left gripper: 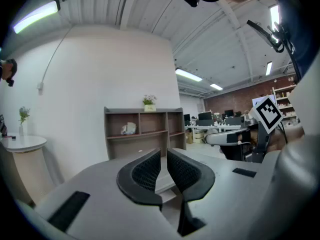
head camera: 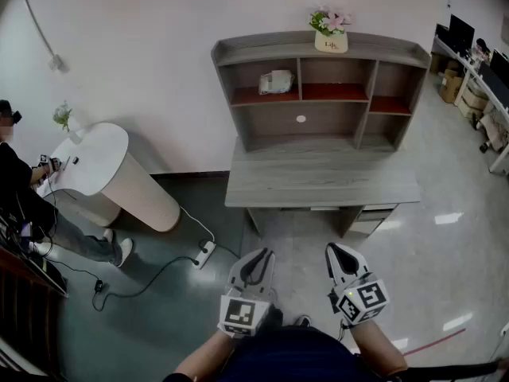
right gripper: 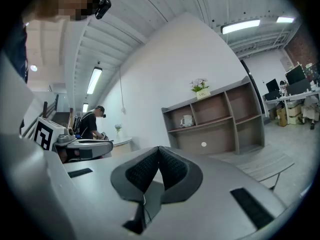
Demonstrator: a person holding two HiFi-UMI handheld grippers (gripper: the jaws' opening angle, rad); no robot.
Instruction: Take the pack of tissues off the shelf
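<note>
The pack of tissues lies in the upper left compartment of the wooden shelf, which stands on a grey desk. It also shows small and far off in the left gripper view and the right gripper view. Both grippers are held low near the person's body, well short of the desk. My left gripper is closed to a thin slit with nothing in it. On my right gripper the tips touch and it is empty.
A flower pot stands on top of the shelf. A white round counter with a person beside it is at the left. A power strip and its cable lie on the floor. Office desks stand at the far right.
</note>
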